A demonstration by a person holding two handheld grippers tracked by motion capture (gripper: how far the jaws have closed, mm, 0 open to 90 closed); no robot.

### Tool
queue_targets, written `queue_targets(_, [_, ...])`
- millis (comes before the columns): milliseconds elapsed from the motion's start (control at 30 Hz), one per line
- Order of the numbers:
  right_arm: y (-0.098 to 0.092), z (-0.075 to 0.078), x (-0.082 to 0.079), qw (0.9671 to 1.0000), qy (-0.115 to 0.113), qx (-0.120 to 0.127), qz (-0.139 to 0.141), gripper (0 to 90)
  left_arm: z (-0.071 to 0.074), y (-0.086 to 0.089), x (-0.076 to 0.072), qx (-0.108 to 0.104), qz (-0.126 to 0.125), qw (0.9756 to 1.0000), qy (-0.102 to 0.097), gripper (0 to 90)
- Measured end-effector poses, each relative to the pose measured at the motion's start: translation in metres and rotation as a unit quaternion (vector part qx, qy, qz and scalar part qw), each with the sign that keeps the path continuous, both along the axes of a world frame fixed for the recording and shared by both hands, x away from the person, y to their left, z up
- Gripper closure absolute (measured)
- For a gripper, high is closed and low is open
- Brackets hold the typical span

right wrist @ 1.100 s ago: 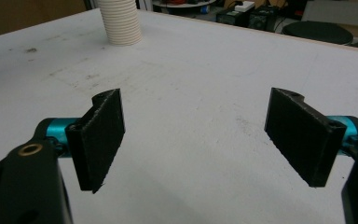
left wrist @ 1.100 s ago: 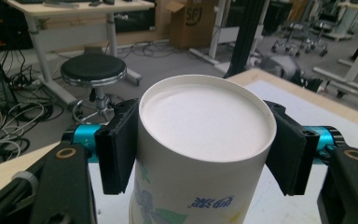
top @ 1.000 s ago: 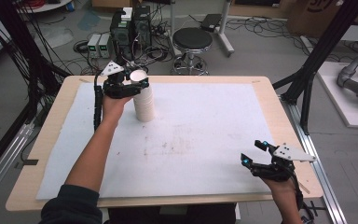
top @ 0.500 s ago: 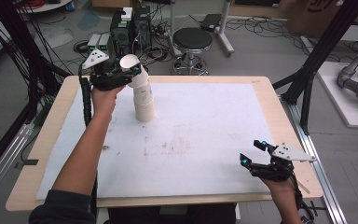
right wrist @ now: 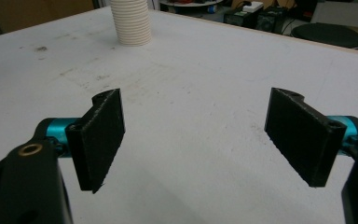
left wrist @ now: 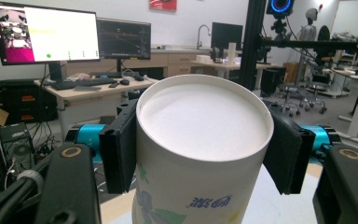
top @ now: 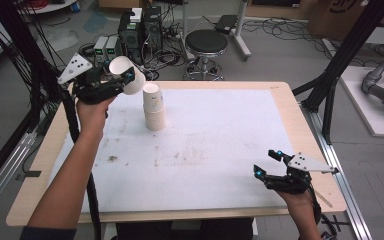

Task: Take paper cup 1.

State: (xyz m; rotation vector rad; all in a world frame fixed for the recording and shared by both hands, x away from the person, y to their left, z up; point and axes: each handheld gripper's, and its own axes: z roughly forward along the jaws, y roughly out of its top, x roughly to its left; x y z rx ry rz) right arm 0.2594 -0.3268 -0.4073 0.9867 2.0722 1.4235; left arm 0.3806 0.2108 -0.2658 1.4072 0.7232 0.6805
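white paper cup [top: 126,75] clamped between the pads of the left gripper [top: 122,80], jaws just closing further on its sides; held tilted, mouth toward the camera, up off the table [top: 220,150] and just left of the top of the cup stack [top: 154,107]. stack upright on the white sheet near the far edge. right gripper [top: 266,162] well apart from it, low over the near right corner, jaws wide with nothing between.
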Motion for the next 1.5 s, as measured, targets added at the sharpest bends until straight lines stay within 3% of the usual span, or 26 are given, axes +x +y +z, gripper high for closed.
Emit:
queue_targets(100, [0.002,0.0,0.001,1.0,0.003,0.0,0.002,20.5,-0.01,0.002,-0.013,0.014,-0.01,0.9998,0.005,36.0])
queue_targets(367, [0.009,-0.001,0.006,0.9999,0.008,-0.007,0.013,20.5,-0.043,0.004,-0.05,0.015,-0.045,0.9986,0.02,36.3])
queue_targets(733, [0.023,0.003,0.02,0.9987,0.026,-0.023,0.038,20.5,-0.085,0.002,-0.077,0.028,-0.074,0.9956,0.05,36.2])
queue_targets(1033, [0.039,-0.001,0.031,0.9976,0.028,-0.022,0.059,20.5,-0.12,-0.008,-0.087,0.029,-0.106,0.9907,0.08,36.1])
queue_targets(1200, [0.041,-0.002,0.03,0.9973,0.028,-0.026,0.063,20.5,-0.127,-0.011,-0.088,0.028,-0.125,0.988,0.086,36.1])
queue_targets(1500, [0.041,-0.001,0.03,0.9974,0.025,-0.024,0.063,20.5,-0.129,-0.017,-0.091,0.027,-0.133,0.9868,0.088,36.0])
